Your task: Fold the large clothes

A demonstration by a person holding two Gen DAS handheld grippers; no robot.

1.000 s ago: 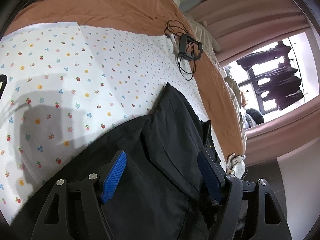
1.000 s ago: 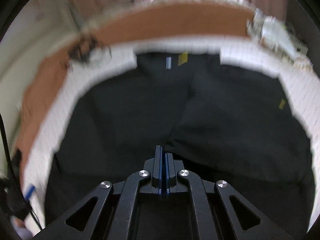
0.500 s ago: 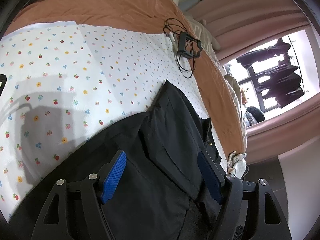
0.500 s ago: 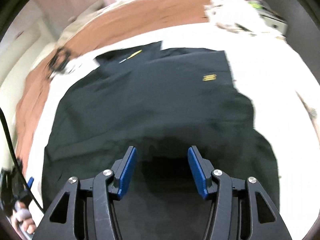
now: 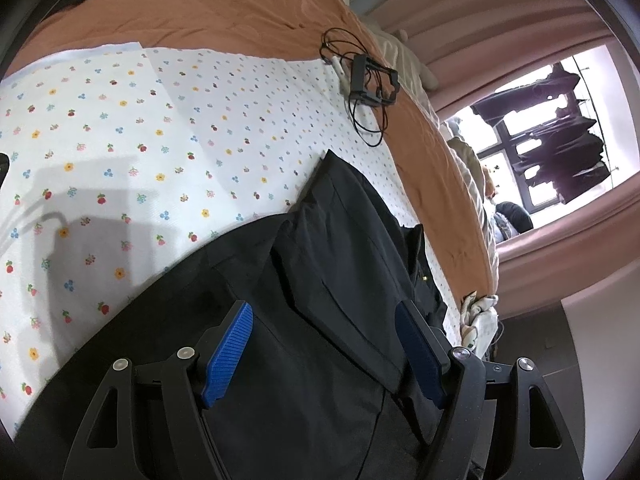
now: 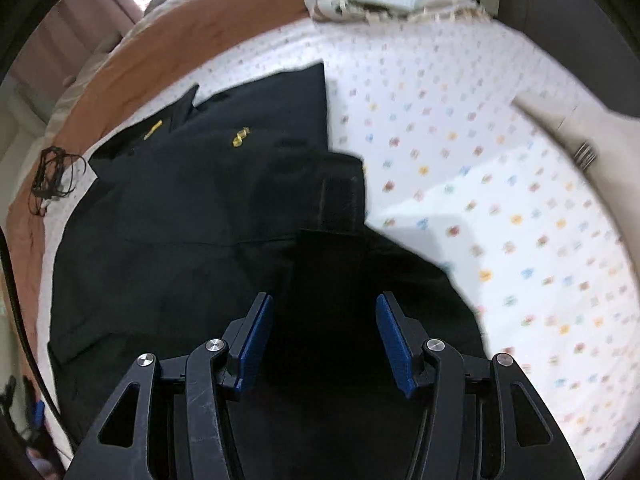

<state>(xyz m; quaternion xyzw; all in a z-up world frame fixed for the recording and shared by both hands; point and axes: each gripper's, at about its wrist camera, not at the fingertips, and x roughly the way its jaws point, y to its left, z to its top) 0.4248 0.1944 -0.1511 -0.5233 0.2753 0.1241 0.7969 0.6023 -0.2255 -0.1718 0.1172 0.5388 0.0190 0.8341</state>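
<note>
Two grippers hovering over one black garment [image 5: 328, 280], jaws spread wide, gripping nothing. Left gripper [image 5: 324, 354] tilting across garment's folded edge; right gripper [image 6: 324, 344] pointing along dark sleeve. Garment lying on one floral sheet [image 5: 120, 140] covering one orange blanket [image 5: 208, 8]. One cable bundle [image 5: 364, 80] sitting near sheet's edge, apart from garment.

the jacket [image 5: 328, 280] is black, with small yellow marks toward 11 o'clock in the right view. the sheet [image 5: 140, 140] is white with small flowers in red, yellow and blue. the blanket [image 5: 224, 8] is plain orange-brown. the curtain [image 5: 500, 20] is dusty pink. the pads [image 5: 228, 354] are blue.
</note>
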